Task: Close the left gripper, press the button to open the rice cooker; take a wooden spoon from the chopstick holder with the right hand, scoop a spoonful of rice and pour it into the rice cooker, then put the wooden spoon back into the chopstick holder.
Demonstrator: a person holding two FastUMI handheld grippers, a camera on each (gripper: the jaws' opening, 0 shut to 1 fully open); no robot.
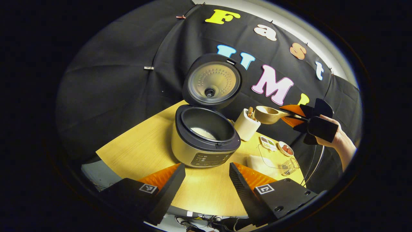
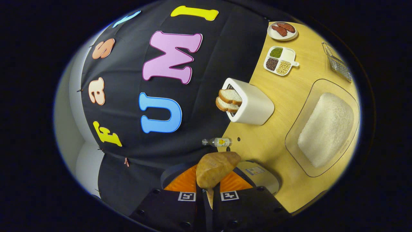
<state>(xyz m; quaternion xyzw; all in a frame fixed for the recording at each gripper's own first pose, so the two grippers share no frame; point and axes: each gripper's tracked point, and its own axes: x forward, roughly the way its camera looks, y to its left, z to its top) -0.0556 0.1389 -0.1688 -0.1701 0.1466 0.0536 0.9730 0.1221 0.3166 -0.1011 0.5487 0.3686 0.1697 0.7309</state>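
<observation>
Left gripper view: my left claw (image 1: 206, 180) is hanging released before the open rice cooker (image 1: 204, 138); my right claw (image 1: 297, 117) is gripping the wooden spoon (image 1: 268, 114) above the chopstick holder (image 1: 246, 125).

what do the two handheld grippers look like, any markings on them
Both are black, blocky tools. The left gripper and the right gripper each carry two square black-and-white tags, one per side, with screw holes in the casing. The hand holding the right one shows no sleeve or glove.

Matt wood-grain table (image 1: 145, 151); smooth wooden spoon (image 1: 268, 115); glossy rice cooker (image 1: 202, 141), metallic lid (image 1: 213, 80) liner.
</observation>
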